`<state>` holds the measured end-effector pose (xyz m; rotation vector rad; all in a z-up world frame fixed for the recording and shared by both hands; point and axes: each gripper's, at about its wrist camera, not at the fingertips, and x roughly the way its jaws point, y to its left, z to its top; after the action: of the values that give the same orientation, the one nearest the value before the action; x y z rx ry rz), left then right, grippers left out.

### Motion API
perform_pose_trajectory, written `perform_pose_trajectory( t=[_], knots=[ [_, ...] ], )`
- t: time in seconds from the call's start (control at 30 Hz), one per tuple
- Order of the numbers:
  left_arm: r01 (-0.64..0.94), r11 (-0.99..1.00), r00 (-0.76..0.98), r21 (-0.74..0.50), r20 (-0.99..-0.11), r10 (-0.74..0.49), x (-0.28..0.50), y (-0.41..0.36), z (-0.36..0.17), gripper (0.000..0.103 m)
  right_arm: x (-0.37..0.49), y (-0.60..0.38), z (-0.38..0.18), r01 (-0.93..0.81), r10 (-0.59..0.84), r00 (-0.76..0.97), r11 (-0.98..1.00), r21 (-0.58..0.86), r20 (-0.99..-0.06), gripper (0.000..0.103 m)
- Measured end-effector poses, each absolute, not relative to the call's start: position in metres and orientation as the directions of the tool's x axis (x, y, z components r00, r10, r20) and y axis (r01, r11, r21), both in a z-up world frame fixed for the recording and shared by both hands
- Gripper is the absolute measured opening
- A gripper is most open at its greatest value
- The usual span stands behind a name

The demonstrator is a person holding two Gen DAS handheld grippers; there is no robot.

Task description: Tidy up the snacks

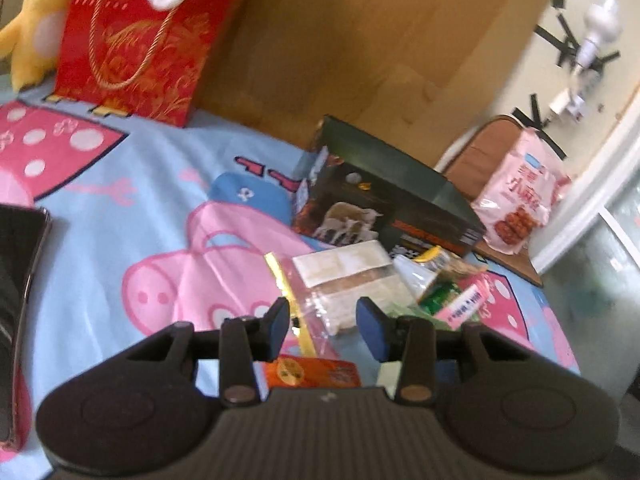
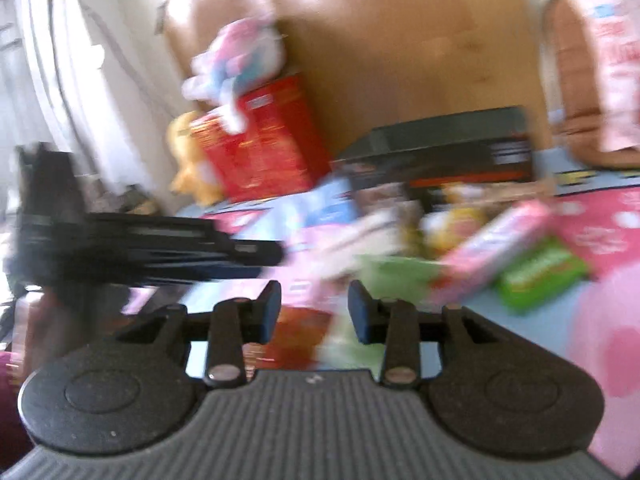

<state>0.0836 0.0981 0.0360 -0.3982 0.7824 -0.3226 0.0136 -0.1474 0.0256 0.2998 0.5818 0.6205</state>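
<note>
A pile of snacks lies on a blue cartoon-pig cloth (image 1: 140,184). In the left wrist view my left gripper (image 1: 323,322) is open and empty, just above a clear bag of white wafers (image 1: 352,280), with an orange packet (image 1: 316,372) below it. A green pack (image 1: 442,294) and a pink box (image 1: 464,304) lie to the right. In the blurred right wrist view my right gripper (image 2: 315,312) is open and empty above a red packet (image 2: 296,336). A pink box (image 2: 496,248) and a green box (image 2: 540,272) lie right of it. The left gripper (image 2: 140,248) shows as a black shape at left.
A dark carton with sheep pictures (image 1: 384,200) stands behind the snacks. A red gift bag (image 1: 140,48) and yellow plush toy (image 1: 36,24) stand at back left against a cardboard box (image 1: 360,40). A pink snack bag (image 1: 520,196) leans at right. A dark device (image 1: 16,280) lies at left.
</note>
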Motion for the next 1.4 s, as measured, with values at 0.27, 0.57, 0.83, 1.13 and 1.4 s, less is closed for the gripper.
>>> perform_pose_trajectory(
  t=[0.27, 0.57, 0.83, 1.13, 1.4],
  knots=[
    [0.114, 0.879, 0.661, -0.464, -0.624, -0.416, 0.093, 0.109, 0.027, 0.05, 0.055, -0.162, -0.002, -0.312, 0.502, 0.711, 0.853, 0.419, -0.492, 0.021],
    [0.121, 0.847, 0.613, -0.518, -0.632, -0.474, 0.12, 0.096, 0.015, 0.056, 0.086, -0.131, 0.011, -0.406, 0.44, 0.72, 0.894, 0.189, -0.537, 0.057],
    [0.143, 0.857, 0.634, -0.495, -0.619, -0.464, 0.124, 0.1, 0.015, 0.037, 0.108, -0.118, -0.007, -0.486, 0.573, 0.546, 0.811, 0.325, -0.611, 0.059],
    [0.233, 0.845, 0.719, -0.482, -0.5, -0.483, 0.127, 0.09, 0.078, 0.037, 0.08, -0.118, 0.026, -0.472, 0.525, 0.7, 0.849, 0.238, -0.485, 0.042],
    [0.243, 0.893, 0.773, -0.379, -0.481, -0.414, 0.194, 0.036, 0.113, 0.058, 0.133, -0.142, 0.063, -0.332, 0.342, 0.855, 0.938, 0.094, -0.389, 0.058]
  ],
)
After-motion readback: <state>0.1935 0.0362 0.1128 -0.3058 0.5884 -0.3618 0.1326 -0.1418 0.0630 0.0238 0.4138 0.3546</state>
